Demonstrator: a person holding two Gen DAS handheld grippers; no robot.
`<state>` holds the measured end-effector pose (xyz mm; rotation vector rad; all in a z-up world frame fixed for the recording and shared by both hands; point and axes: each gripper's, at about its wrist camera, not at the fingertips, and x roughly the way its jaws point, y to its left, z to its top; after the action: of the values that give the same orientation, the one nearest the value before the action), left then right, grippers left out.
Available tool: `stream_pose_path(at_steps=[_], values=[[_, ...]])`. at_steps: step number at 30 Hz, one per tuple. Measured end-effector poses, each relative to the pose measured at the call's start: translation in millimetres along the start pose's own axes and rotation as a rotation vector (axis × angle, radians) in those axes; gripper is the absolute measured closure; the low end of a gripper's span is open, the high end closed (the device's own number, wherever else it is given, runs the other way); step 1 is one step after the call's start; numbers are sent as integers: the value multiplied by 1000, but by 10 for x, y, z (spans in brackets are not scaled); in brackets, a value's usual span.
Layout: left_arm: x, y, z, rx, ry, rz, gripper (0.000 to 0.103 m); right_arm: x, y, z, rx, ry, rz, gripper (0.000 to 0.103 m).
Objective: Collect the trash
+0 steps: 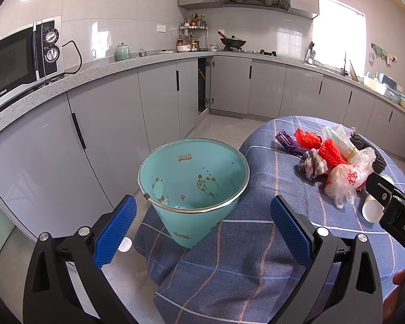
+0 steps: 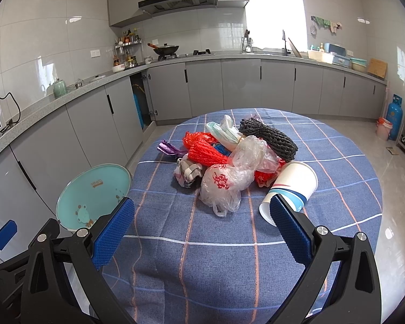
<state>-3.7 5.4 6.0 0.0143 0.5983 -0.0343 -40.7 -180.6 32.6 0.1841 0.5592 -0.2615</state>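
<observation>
Facing bin: left gripper [image 1: 202,224] spread, empty; bin [image 1: 194,178] at table's 9 o'clock to catch trash.
Right gripper [image 2: 202,224]: spread, empty, aimed at trash pile [image 2: 229,156], 12 o'clock.

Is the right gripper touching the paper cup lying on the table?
Cannot tell. In the right wrist view the open right gripper has one pad overlapping the paper cup, but no gap or contact is plainly visible.
</observation>
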Motion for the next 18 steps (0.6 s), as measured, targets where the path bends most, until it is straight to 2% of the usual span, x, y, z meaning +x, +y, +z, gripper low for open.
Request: stream_pose_path(at_steps=[18], values=[[5, 0, -5, 0, 0, 1, 6, 47, 10, 6, 0, 2, 2, 4]])
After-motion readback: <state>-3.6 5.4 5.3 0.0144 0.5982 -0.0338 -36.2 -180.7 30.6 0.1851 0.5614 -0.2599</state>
